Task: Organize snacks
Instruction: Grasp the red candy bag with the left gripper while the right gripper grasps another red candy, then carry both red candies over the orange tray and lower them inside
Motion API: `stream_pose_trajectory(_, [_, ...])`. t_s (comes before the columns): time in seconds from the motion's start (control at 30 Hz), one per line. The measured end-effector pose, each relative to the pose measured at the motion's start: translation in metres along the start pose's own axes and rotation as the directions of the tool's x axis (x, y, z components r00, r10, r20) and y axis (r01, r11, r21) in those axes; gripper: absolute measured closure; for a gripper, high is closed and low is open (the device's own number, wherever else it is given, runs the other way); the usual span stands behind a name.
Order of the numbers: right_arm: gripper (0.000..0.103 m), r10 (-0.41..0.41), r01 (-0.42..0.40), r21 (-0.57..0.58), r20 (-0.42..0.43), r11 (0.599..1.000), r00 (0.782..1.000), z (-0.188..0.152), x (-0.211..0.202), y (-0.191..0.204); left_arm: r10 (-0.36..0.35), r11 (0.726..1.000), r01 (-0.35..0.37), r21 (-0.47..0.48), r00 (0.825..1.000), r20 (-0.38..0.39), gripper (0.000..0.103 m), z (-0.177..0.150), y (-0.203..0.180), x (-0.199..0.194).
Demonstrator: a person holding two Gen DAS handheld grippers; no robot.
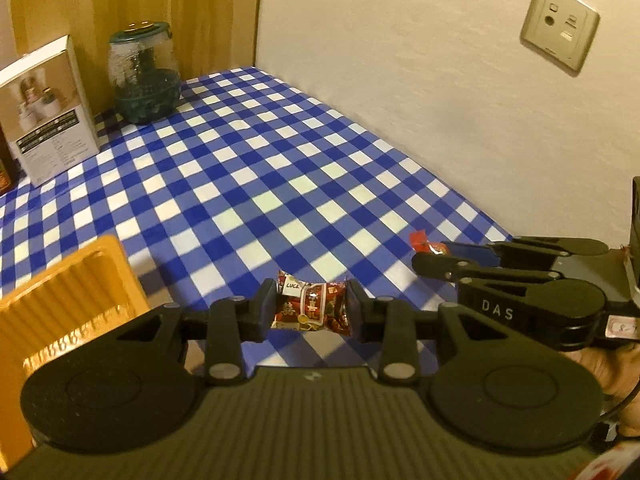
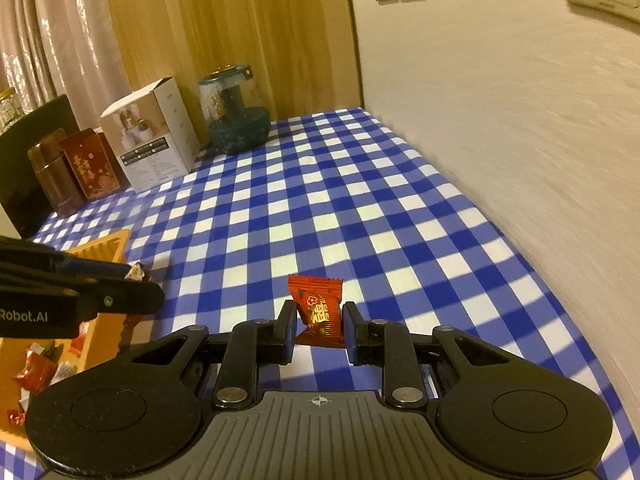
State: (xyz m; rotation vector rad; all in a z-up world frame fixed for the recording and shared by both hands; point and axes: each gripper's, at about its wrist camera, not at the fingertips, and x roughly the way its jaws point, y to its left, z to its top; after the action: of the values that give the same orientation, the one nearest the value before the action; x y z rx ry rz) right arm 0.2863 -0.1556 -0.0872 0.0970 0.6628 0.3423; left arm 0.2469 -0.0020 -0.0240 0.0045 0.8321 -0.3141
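Observation:
My left gripper (image 1: 311, 309) is shut on a dark red patterned candy packet (image 1: 310, 306), held above the checked cloth; the same gripper (image 2: 136, 274) comes in from the left of the right wrist view with the packet's crinkled end (image 2: 135, 271) showing at its tip. My right gripper (image 2: 319, 320) is shut on a bright red candy wrapper (image 2: 318, 306). From the left wrist view that gripper (image 1: 432, 254) enters at the right, its red candy (image 1: 430, 245) at the tip. An orange ribbed tray (image 1: 72, 292) lies low on the left; in the right wrist view the tray (image 2: 105, 245) holds several wrapped candies (image 2: 34, 370).
A blue and white checked tablecloth (image 2: 360, 200) covers the table, bounded by a cream wall (image 1: 440, 100) on the right. At the back stand a green glass jar (image 2: 236, 114), a white box (image 2: 154, 138) and two brown tins (image 2: 74, 168). A wooden panel (image 2: 224, 28) rises behind them.

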Motion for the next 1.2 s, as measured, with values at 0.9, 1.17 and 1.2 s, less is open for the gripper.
stream_pose_trajectory(0.9, [0.078,0.002,-0.003,0.025,0.040,1.000,0.999,-0.049,-0.099,0.035,0.055,0.993,-0.044,-0.108,0.993,0.103,0.070,-0.061,-0.036,-0.095])
stream_pose_trajectory(1.17, [0.078,0.010,-0.011,0.030,0.039,0.999,0.999,-0.058,-0.117,0.045,0.063,0.992,-0.048,-0.119,0.989,0.133,0.070,-0.074,-0.041,-0.120])
stream_pose_trajectory(1.2, [0.078,0.012,-0.013,0.029,0.039,0.999,0.999,-0.059,-0.120,0.046,0.065,0.991,-0.049,-0.121,0.989,0.134,0.070,-0.076,-0.041,-0.123])
